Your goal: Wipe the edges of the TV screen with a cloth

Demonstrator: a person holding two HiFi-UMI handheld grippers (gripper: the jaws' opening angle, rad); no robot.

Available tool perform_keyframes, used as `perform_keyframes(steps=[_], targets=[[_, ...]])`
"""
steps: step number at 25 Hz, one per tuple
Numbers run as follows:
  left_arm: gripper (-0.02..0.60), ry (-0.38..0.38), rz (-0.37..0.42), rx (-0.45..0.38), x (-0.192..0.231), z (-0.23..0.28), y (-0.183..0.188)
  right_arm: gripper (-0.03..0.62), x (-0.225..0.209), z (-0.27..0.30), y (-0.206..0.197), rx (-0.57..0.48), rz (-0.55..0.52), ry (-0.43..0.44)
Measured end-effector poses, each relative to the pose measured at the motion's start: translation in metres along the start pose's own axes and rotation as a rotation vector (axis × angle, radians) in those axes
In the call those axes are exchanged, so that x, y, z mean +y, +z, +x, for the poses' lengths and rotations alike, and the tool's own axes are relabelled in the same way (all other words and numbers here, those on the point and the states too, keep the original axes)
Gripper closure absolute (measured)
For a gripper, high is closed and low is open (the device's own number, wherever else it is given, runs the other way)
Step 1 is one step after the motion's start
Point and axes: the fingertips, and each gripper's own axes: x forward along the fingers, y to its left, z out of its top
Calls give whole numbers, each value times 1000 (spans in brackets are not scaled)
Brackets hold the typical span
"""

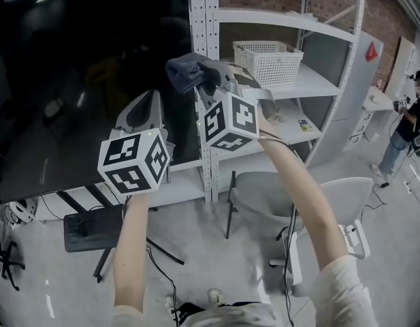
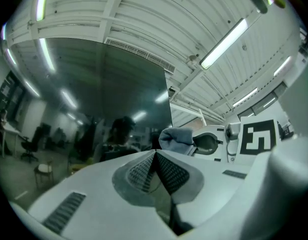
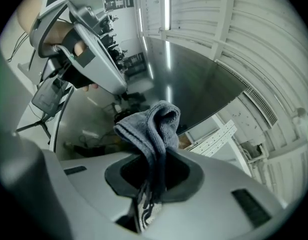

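Right gripper view: my right gripper point(image 3: 153, 176) is clamped on the bunched grey cloth point(image 3: 154, 126), held up near the right edge of the TV screen point(image 1: 73, 80). My left gripper point(image 2: 156, 170) is closed on nothing. Only a narrow fold looks pinched, so I think dragging could pull the cloth free, and bare plastic might then scrape the glass.

The TV screen point(image 1: 73, 80) fills the upper left. A white shelf upright point(image 1: 204, 19) stands just beside its right edge at top centre. Open air lies lower centre, above a chair point(image 1: 254, 199).
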Motion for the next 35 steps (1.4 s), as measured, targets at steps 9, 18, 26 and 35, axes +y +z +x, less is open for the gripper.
perform_keyframes(steps=[9,18,26,35], targets=[[568,41,-34,65,4,-29,-77,530,101,-10,-46,58,34,97],[568,36,-77,121,6,-56,-159,530,203,-18,-92,127,118,207],[568,58,-86,175,16,-70,-220,530,284,-25,-127,191,265,270],[568,100,-113,252,30,-86,-265,530,306,-26,-139,215,553,187]])
